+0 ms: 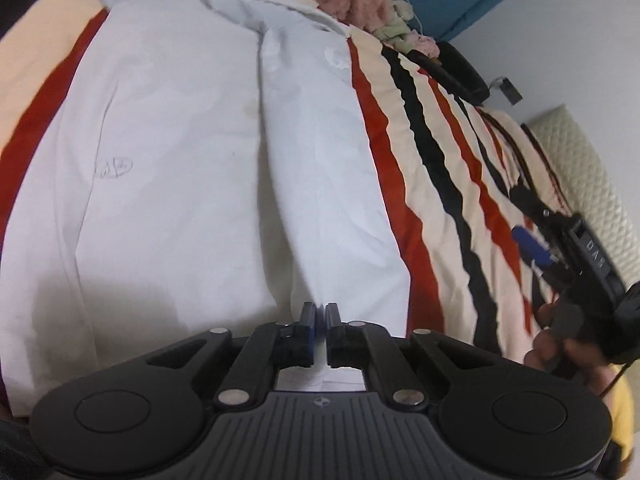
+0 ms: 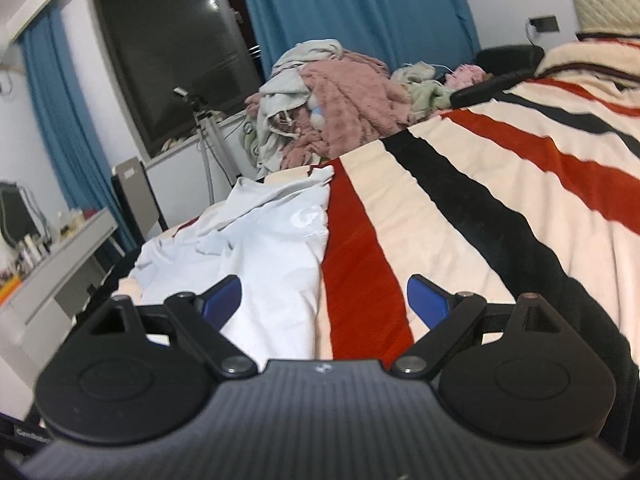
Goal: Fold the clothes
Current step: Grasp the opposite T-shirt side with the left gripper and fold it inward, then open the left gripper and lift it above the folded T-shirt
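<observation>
- We see the left gripper (image 1: 320, 314) with its jaws together, pinched on the near hem of the white garment (image 1: 192, 152); a strip of white cloth shows between and just behind the fingertips.
- The white garment lies spread over the striped blanket (image 1: 436, 152), its length running away from us toward the far edge of the bed, with a lengthwise crease down its middle and a faint round print near its left side.
- The right gripper (image 2: 324, 300) hovers with its jaws wide apart and nothing between them (in the left wrist view it shows at the right edge (image 1: 560, 252), in the person's hand).
- From the right wrist view, the same garment (image 2: 272, 248) sits on the left part of the blanket (image 2: 480, 216), its right edge lying along a red stripe.
- Beyond the garment, a pile of clothes (image 2: 332, 112) in pink, grey and pale green rests at the far side of the bed.
- Behind the pile hang blue curtains (image 2: 352, 8) beside a dark window (image 2: 168, 48).
</observation>
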Demonstrator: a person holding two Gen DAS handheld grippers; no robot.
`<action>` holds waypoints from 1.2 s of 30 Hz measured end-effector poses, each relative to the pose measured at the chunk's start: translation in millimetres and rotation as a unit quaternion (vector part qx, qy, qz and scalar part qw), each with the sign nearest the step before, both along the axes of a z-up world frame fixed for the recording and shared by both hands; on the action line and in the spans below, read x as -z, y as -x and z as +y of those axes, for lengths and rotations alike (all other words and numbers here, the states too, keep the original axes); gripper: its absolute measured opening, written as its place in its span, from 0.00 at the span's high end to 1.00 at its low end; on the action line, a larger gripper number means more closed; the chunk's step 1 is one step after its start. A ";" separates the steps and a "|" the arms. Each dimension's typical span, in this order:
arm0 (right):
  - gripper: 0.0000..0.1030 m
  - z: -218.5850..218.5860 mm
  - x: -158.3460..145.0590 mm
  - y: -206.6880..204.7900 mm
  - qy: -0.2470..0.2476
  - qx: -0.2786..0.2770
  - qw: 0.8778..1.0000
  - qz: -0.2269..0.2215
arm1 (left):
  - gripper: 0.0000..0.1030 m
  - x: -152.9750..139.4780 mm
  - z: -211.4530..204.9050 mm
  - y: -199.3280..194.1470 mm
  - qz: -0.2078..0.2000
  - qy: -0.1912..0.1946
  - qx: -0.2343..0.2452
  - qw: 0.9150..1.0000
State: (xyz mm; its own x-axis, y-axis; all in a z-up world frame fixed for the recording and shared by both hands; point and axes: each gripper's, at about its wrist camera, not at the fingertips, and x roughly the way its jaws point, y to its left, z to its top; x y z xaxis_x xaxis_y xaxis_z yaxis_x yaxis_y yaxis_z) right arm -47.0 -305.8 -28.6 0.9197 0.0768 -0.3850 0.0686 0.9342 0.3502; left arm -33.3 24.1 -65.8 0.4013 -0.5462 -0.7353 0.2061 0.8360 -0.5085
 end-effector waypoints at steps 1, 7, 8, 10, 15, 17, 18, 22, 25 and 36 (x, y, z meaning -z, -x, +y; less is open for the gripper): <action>0.12 2.4 -0.5 0.8 0.006 -0.001 1.000 -0.002 | 0.75 -1.4 -1.3 1.8 -0.008 -0.004 -0.002 1.000; 0.12 11.7 -5.0 5.7 0.031 -0.008 0.999 -0.024 | 0.19 -33.3 -18.9 12.3 -0.112 -0.058 0.013 0.992; 0.12 12.9 -5.9 6.9 0.033 -0.009 0.999 -0.030 | 0.16 -40.0 -25.3 14.2 -0.137 -0.076 0.016 0.988; 0.12 15.3 -7.8 9.3 0.036 -0.012 0.998 -0.041 | 0.09 -51.7 -36.0 17.2 -0.176 -0.100 0.016 0.979; 0.12 22.0 -11.4 15.7 0.045 -0.016 0.997 -0.066 | 0.03 -62.4 -48.1 26.5 -0.241 -0.096 -0.027 0.965; 0.12 25.8 -11.4 16.9 0.047 -0.020 0.996 -0.070 | 0.03 -62.0 -50.0 32.5 -0.264 -0.095 -0.048 0.959; 0.12 28.0 -11.4 17.7 0.049 -0.023 0.996 -0.072 | 0.03 -62.1 -48.8 35.9 -0.270 -0.097 -0.052 0.957; 0.12 35.7 -11.9 22.2 0.052 -0.031 0.994 -0.089 | 0.00 -66.4 -38.6 47.7 -0.292 -0.097 -0.066 0.949; 0.12 39.2 -13.1 25.5 0.053 -0.026 0.993 -0.099 | 0.00 -68.5 -32.4 51.9 -0.307 -0.101 -0.075 0.943; 0.12 39.0 -12.2 22.7 0.031 -0.024 0.993 -0.112 | 0.00 -57.7 -44.2 51.9 -0.311 -0.139 -0.067 0.938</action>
